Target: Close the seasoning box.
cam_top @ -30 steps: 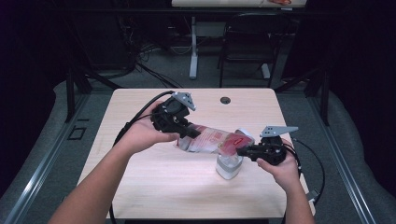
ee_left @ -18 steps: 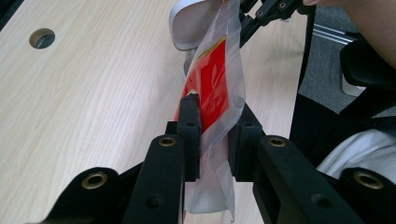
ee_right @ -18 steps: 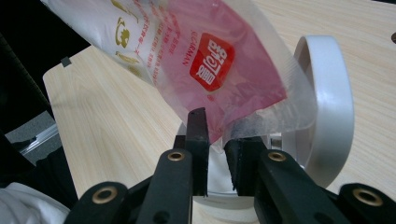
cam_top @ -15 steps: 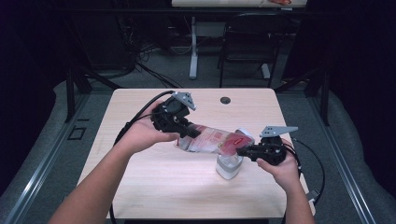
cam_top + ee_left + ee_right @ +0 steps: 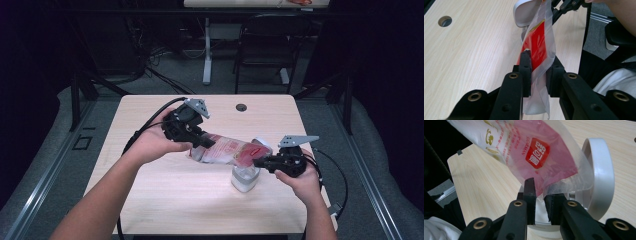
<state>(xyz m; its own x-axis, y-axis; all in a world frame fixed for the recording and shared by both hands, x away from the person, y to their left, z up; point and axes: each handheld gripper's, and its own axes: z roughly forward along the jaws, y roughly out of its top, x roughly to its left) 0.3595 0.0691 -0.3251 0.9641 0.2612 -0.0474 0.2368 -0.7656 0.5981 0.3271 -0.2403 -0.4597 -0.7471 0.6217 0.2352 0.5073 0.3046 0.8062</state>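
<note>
- While the light wooden table (image 5: 165,200) carries the work, it stands on grey floor in a dark room, with a black chair (image 5: 265,50) and a white desk leg (image 5: 207,55) beyond its far edge.
- A round cable hole (image 5: 241,107) sits near the table's far edge, well apart from the white container.
- The clear plastic bag (image 5: 227,150), printed red and white, hangs stretched above the table between the two grippers, its red end over the white container.
- The white container (image 5: 245,179) stands on the table under the bag, its hinged lid (image 5: 599,175) raised; what is inside I cannot tell.
- The left gripper (image 5: 206,141) is clamped on the bag's far end, away from the container.
- The right gripper (image 5: 258,161) pinches the bag's edge just above the container.
</note>
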